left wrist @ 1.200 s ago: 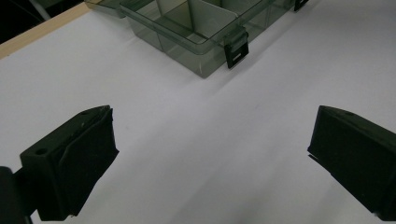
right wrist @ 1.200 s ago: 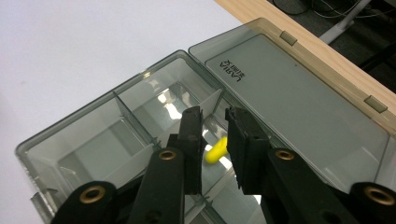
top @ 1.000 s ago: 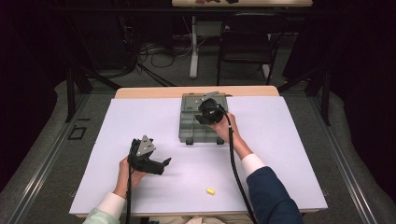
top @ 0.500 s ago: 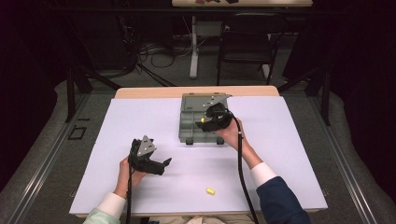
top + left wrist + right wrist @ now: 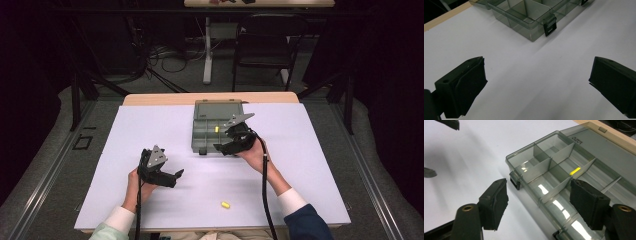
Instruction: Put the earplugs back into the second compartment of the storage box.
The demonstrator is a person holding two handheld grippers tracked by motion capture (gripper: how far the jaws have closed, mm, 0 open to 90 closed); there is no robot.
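Note:
A smoky clear organizer box (image 5: 202, 141) lies open at the table's far middle, its lid flat behind it. A small yellow piece (image 5: 217, 129) rests in one middle compartment, seen as a yellow piece (image 5: 575, 171) past a divider in the right gripper view. My right gripper (image 5: 223, 148) hovers over the box's (image 5: 524, 162) near right part. My right gripper's (image 5: 539, 193) jaws have just been opening and hold nothing. My left gripper (image 5: 176, 177) sits near the front left, open and empty. A second yellow piece (image 5: 225, 204) lies on the white table near the front edge.
The white sheet (image 5: 150, 130) covers the table, with a wooden strip (image 5: 165, 98) bare at the back. In the left gripper view the box's corner and black latch (image 5: 549, 25) lie ahead of the left gripper (image 5: 537, 75). A chair (image 5: 262, 45) and cables stand beyond the table.
My right gripper has drawn back from over the box's middle toward its near right side, jaws wider. A yellow piece now shows in the compartment it left. The left gripper has not moved.

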